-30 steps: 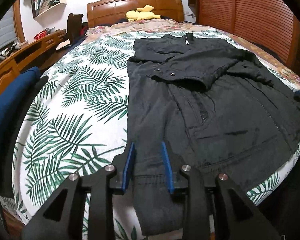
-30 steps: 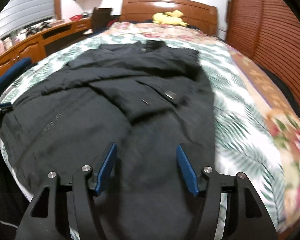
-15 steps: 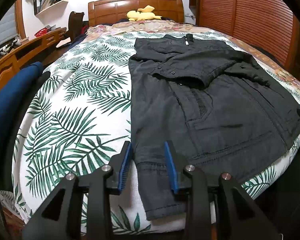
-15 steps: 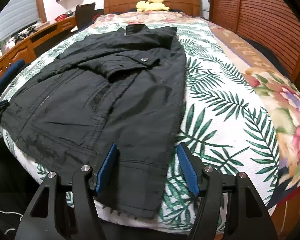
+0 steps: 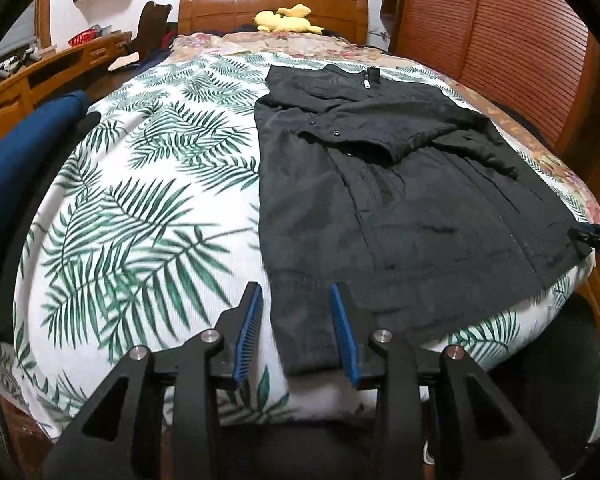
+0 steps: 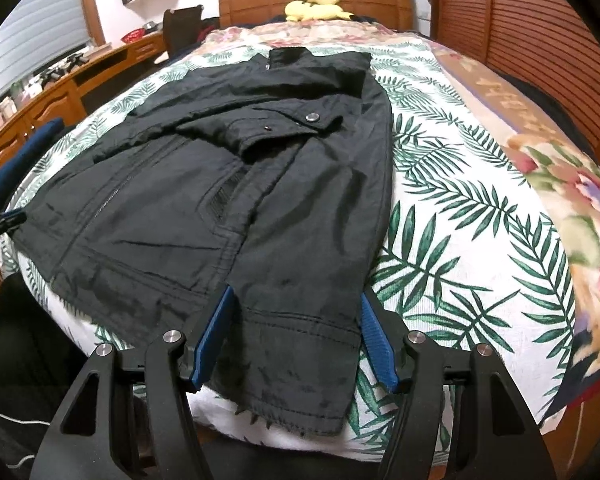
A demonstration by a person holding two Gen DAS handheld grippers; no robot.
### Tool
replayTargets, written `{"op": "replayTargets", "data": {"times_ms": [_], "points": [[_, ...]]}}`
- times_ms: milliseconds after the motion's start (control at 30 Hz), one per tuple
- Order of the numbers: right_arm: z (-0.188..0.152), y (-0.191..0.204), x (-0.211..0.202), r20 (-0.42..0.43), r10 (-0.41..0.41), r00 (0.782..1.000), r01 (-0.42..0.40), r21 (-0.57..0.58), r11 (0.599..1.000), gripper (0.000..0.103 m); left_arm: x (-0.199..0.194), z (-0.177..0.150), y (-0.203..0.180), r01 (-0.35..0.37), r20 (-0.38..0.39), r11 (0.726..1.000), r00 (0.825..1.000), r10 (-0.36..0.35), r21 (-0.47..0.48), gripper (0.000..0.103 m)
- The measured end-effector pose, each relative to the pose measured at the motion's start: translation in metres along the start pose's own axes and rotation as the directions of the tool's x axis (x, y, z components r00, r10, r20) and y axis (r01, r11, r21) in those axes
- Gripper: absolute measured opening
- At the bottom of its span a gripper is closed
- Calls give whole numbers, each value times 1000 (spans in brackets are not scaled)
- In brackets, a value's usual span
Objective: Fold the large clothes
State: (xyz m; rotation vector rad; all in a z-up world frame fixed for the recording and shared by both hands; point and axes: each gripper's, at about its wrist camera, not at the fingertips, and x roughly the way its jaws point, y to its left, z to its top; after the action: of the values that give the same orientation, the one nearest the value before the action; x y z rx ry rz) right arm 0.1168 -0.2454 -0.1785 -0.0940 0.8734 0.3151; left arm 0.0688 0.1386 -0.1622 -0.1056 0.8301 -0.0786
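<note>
You're at the foot of a bed (image 5: 140,184) in a bedroom, its white cover printed with green palm leaves, a wooden headboard (image 5: 272,4) at the far end. One black jacket (image 5: 400,200) lies flat on that cover, collar toward the headboard, hem hanging a little over the near edge. Both of its sleeves are folded in across the chest, and in the right wrist view you can count two metal snaps on the upper cuff (image 6: 296,124).

Your left gripper (image 5: 296,332) hangs over the jacket's near left corner, its two blue pads apart after easing wider just now. The hem corner sits in the gap between them, but the pads are not pressing on it. Your right gripper (image 6: 296,344) stands wider, one pad either side of the jacket's other bottom corner, and nothing is pinched there either.

Further out, one yellow plush toy (image 5: 286,18) rests against the headboard. A floral blanket (image 6: 572,184) runs down the right side of the bed. To the left there's one blue chair (image 5: 24,152) and a long wooden desk (image 5: 40,76), with a red basket (image 5: 84,36) on it. Brown slatted doors (image 5: 492,40) line the right wall.
</note>
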Motion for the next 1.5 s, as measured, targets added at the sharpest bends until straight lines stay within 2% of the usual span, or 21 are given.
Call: {"op": "replayTargets", "data": {"times_ms": [200,367,667,733,767,800,833,867,900,967,1100,1233,1333,1500], "points": [[-2,-1,3,7,8,1000,-8,-2,1000,64,-2,-4,-4,-21,-9,1000,1000,21,5,34],[-2,-2,5,24,27,999,-27,-3,1000,64,4,0,-13,-76,-38,997,996,77,15,34],[0,-2,7,33,54,998,-53,-26,998,65,12,10,-11,-91,-87,995,992,87,-46,34],[1,-2,7,27,66,997,-65,-32,997,57,11,11,-11,-91,-101,994,991,85,-54,34],[2,-2,6,25,69,997,-68,-40,997,48,11,11,-12,-85,-103,995,992,79,-56,34],[3,-3,4,25,80,997,-78,-41,996,35,11,10,-14,-88,-104,995,991,82,-53,30],[3,-4,3,24,110,994,-109,-32,994,29,10,10,-16,-95,-104,995,990,90,-42,25],[4,-4,3,25,137,990,-137,-31,990,23,9,10,-19,-100,-102,995,990,96,-30,14],[5,-2,2,30,144,989,-142,-44,989,20,6,11,-22,-106,-91,994,990,105,-9,3],[8,4,-4,63,155,986,-150,-71,986,17,-5,15,-25,-93,-66,996,993,93,0,0],[23,7,-29,182,206,961,-201,-47,978,15,-36,33,-38,-101,5,994,995,101,40,0],[35,3,-49,243,230,942,-239,8,971,14,-68,55,-50,-100,95,989,991,90,108,0],[43,8,-67,263,216,940,-227,13,974,13,-84,67,-44,-58,147,993,988,43,104,0],[60,22,-105,271,157,950,-166,11,986,13,-97,75,-33,8,192,992,981,-33,129,0]]}}
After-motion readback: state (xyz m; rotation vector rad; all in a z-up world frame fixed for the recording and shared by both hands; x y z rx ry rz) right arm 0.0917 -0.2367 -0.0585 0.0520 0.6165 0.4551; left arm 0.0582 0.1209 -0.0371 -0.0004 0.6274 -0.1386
